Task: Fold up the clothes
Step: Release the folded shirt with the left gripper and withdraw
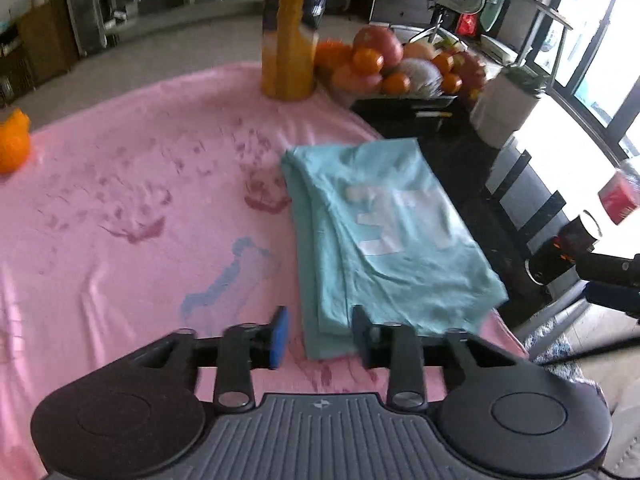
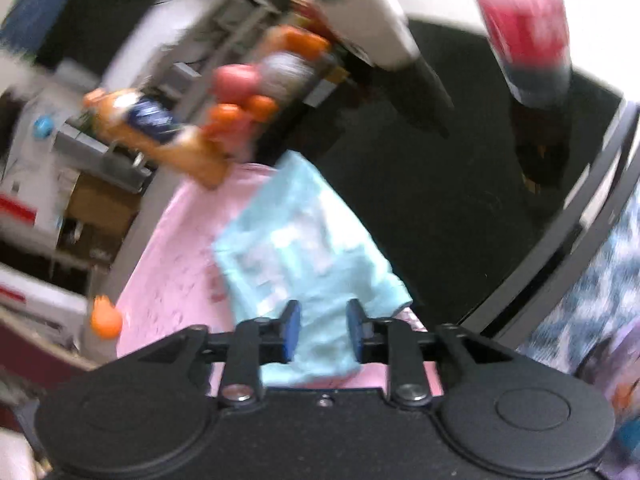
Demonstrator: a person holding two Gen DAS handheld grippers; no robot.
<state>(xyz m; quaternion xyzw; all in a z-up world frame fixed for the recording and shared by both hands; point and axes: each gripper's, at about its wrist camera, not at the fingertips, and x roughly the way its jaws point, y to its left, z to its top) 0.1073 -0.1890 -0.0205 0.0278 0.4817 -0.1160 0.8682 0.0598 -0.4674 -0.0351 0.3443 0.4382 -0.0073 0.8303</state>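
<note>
A light-blue shirt [image 1: 384, 232] with a white print lies folded into a narrow rectangle on the right part of a pink blanket [image 1: 140, 208], its far right corner over the dark tabletop. My left gripper [image 1: 320, 336] hovers at the shirt's near-left corner, open, with the cloth lying flat below the gap and neither blue pad pressing on it. In the blurred right wrist view the shirt [image 2: 304, 248] stretches away from my right gripper [image 2: 323, 332], which stands open above the near end of the cloth, holding nothing.
At the blanket's far edge stand an orange juice bottle [image 1: 286, 40] and a tray of fruit [image 1: 400, 64]. A white plant pot [image 1: 508, 108] and a red can [image 1: 618, 196] sit on the dark table [image 1: 460, 140]. An orange toy [image 1: 14, 144] lies far left.
</note>
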